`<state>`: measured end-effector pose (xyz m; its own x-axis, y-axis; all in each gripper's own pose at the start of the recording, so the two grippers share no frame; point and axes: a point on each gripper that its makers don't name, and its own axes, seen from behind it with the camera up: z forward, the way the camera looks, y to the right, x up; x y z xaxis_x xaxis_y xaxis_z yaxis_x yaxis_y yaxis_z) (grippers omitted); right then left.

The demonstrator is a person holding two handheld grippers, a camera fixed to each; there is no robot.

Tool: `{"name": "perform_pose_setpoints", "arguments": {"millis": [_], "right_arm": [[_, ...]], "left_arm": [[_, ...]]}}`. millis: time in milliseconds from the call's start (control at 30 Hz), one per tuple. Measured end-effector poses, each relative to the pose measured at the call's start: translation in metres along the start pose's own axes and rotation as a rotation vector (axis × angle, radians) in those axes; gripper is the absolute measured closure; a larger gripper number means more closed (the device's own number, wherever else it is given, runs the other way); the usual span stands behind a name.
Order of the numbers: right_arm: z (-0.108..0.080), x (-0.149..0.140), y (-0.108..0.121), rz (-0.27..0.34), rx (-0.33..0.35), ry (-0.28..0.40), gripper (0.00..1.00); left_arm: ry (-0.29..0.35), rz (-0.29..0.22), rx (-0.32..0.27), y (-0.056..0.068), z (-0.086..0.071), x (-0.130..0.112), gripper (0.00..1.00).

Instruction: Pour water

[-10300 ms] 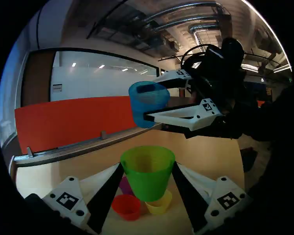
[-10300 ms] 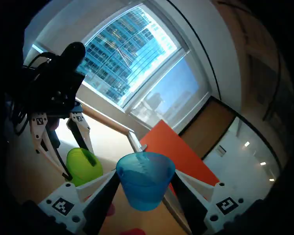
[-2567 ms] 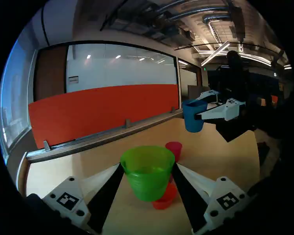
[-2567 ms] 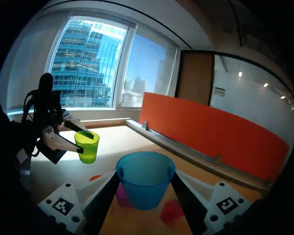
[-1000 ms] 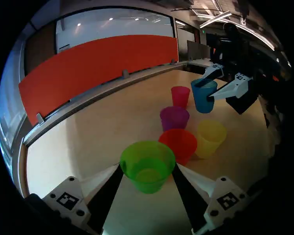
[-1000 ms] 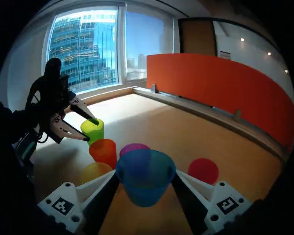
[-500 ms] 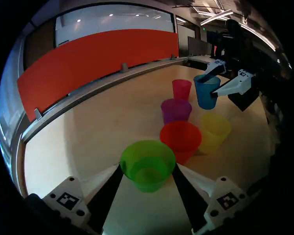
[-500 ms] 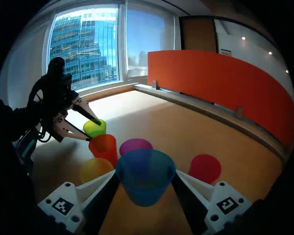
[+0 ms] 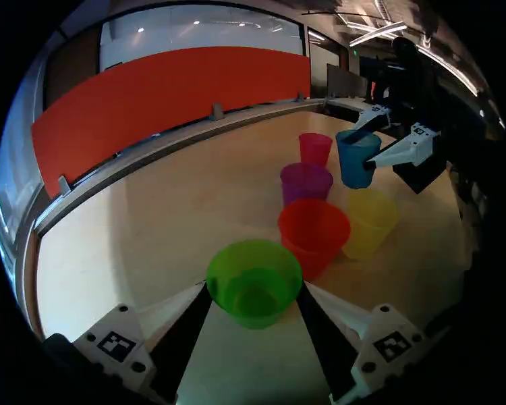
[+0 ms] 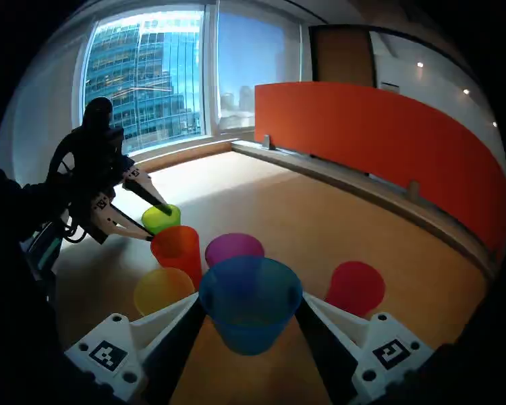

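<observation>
In the left gripper view, the left gripper point(image 9: 254, 287) is clamped on an upright green cup point(image 9: 254, 270), one white finger pressing each side of its wall; whether it holds water cannot be told. Just beyond it on the pale wooden table point(image 9: 152, 223) stand an orange-red cup point(image 9: 314, 233) and, just beside that, a yellow cup point(image 9: 369, 223). A purple cup point(image 9: 305, 183) comes next and a pink cup point(image 9: 315, 148) behind it, all upright in a loose cluster. At the far side of the cluster, the right gripper point(image 9: 361, 145) grips an upright blue cup point(image 9: 356, 162), held just above the table beside the pink cup. In the right gripper view, both fingers press the blue cup's sides. An orange partition panel point(image 9: 165, 88) lines the table's far edge, and a large window point(image 10: 152, 81) shows towers.
</observation>
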<state>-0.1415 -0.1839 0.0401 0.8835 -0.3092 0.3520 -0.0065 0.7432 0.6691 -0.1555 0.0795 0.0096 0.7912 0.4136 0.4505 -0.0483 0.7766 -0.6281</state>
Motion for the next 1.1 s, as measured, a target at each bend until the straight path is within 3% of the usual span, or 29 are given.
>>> {"name": "perform_pose_setpoints", "arguments": {"millis": [533, 667, 867, 1100], "right_arm": [[0.005, -0.011, 0.001, 0.002, -0.009, -0.022, 0.09], [0.009, -0.017, 0.001, 0.012, -0.01, -0.029, 0.09], [0.017, -0.024, 0.002, 0.017, -0.01, -0.038, 0.09], [0.023, -0.032, 0.004, 0.005, -0.02, -0.043, 0.09]], "left_arm": [[-0.027, 0.001, -0.003, -0.002, -0.001, -0.009, 0.13], [-0.052, 0.016, 0.003, -0.001, -0.001, -0.017, 0.0], [-0.053, 0.014, -0.009, 0.004, -0.005, -0.018, 0.0], [-0.057, -0.001, 0.005, -0.002, -0.013, -0.023, 0.0]]}}
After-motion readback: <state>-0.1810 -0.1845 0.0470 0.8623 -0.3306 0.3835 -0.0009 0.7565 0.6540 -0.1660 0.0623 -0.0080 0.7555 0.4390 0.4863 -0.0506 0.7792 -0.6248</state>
